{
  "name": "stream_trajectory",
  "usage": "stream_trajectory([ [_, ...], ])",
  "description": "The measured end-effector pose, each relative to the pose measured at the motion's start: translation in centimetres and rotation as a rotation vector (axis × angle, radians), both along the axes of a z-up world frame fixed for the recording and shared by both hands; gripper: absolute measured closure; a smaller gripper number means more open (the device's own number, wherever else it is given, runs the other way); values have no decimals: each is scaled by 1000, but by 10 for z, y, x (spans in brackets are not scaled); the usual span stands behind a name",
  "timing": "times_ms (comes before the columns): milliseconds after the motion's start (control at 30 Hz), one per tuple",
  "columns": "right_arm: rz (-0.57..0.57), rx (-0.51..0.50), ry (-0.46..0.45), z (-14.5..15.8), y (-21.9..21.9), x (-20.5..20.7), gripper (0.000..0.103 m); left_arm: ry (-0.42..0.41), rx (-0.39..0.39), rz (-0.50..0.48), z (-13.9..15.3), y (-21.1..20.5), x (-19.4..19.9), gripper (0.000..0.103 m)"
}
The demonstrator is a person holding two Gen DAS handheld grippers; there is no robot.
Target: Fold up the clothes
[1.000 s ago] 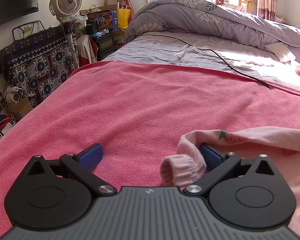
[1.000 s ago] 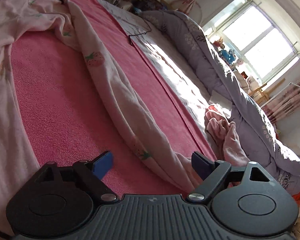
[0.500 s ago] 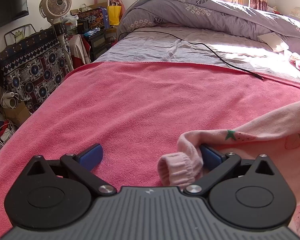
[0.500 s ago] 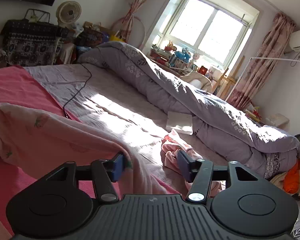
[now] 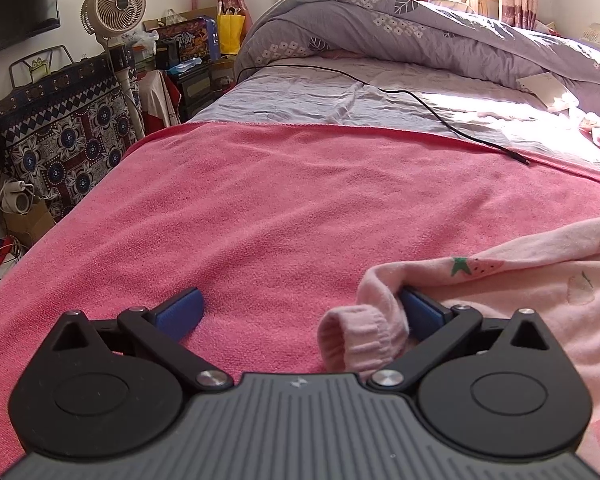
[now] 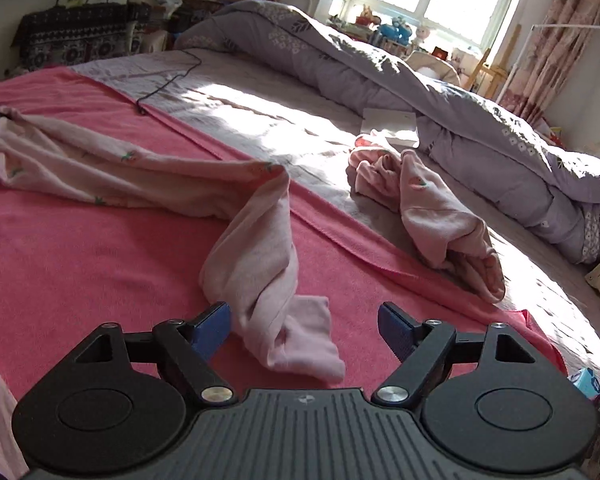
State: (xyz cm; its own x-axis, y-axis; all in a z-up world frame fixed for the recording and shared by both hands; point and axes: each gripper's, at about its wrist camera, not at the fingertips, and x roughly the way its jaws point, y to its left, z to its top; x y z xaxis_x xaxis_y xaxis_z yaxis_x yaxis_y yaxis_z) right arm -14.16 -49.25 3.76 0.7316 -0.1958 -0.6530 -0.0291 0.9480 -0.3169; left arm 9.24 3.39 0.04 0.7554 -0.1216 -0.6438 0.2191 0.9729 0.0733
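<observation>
- At the lower centre of the right wrist view, the right gripper [image 6: 304, 322] has just been opening its fingers; they stand released, the pink garment's cuff [image 6: 300, 340] lying loose between them on the pink blanket [image 6: 80, 260].
- At lower right of the left view, the left gripper [image 5: 300, 310] stands open, the other cuff [image 5: 360, 336] resting against one finger.
- Best next: untwist this sleeve and lay it flat before folding.

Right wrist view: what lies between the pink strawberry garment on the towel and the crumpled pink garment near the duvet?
The pink towel's edge, then bare grey sheet, separate the strawberry garment from the crumpled one.
</observation>
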Motion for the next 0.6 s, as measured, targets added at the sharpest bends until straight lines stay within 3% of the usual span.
stream_trajectory([
  [67, -7, -42, 37, -23, 9, 1, 24, -2, 3, 0, 0, 0, 0, 0],
  [100, -59, -1, 21, -29, 6, 8, 37, -1, 1, 0, 0, 0, 0, 0],
  [133, -112, 40, 4, -35, 3, 15, 52, -1, 0, 1, 0, 0, 0, 0],
  [167, -175, 126, -7, -33, -6, 22, 88, 0, -4, 1, 0, 1, 0, 0],
  [200, -241, 185, -27, -27, -14, 24, 87, 1, -7, 1, 0, 1, 0, 0],
  [367, -291, 307, -91, 48, -48, -11, 87, 3, -11, 0, 0, 2, 0, 0],
  [467, -428, 428, -178, 91, -96, -26, 84, 2, -7, 0, 0, 2, 0, 0],
  [533, -507, 484, -196, 107, -128, -17, 72, 2, -5, 1, 0, 1, 0, 0],
  [567, -533, 498, -193, 106, -135, -8, 54, 2, -4, 1, 0, 0, 0, 0],
  [600, -565, 513, -188, 99, -142, 3, 46, 2, -4, 1, 0, 0, 0, 0],
])
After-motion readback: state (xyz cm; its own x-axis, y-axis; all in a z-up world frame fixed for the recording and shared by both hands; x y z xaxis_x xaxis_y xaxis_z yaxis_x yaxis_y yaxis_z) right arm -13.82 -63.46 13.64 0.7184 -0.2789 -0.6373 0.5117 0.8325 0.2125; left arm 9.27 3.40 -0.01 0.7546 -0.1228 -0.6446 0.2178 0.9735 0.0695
